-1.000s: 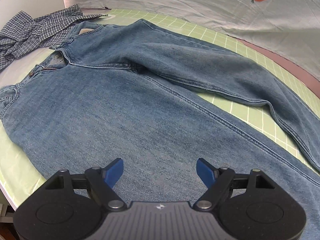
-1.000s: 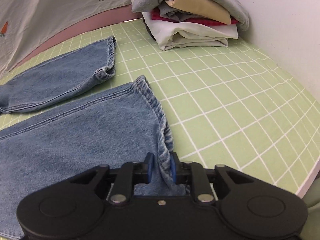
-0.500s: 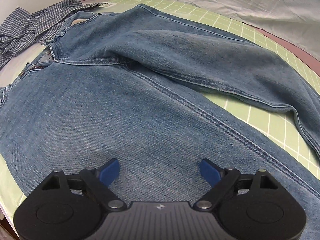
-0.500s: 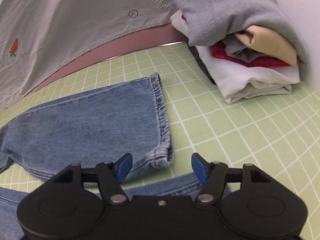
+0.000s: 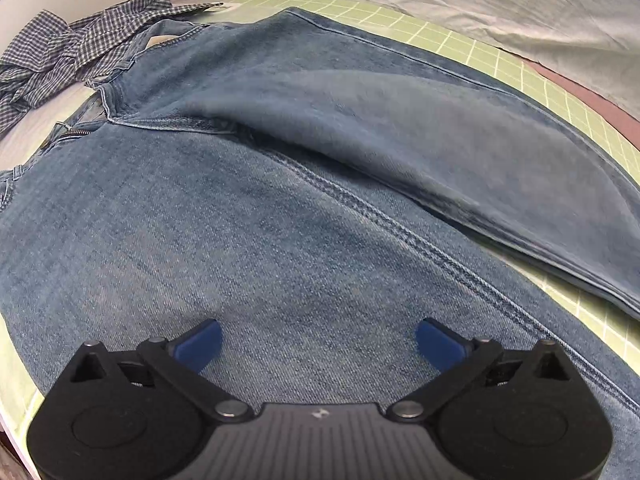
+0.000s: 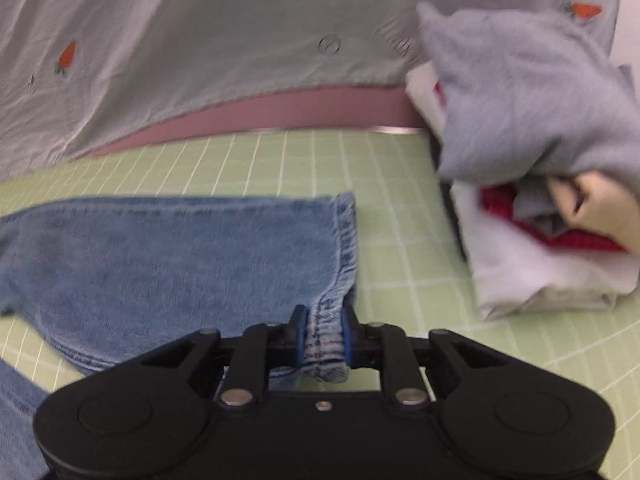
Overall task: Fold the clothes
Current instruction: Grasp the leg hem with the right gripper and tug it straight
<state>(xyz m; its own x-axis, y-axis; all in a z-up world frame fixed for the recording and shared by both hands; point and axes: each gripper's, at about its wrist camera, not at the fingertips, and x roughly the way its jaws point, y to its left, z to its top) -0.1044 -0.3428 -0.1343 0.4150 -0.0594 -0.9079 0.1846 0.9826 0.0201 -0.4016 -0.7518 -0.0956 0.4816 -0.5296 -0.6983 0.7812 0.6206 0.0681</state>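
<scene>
My right gripper has just closed on the jeans hem, beside the folded pile. My left gripper, just spread wide and empty, hovers over the jeans' thigh.

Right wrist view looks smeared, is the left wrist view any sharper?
Right wrist view: motion blur over the folded pile and mat grid; the jeans hem is fairly sharp. Left wrist view: near denim crisp, far leg soft; both fisheye-bent.

Folded stack blurred, edge-cropped
</scene>
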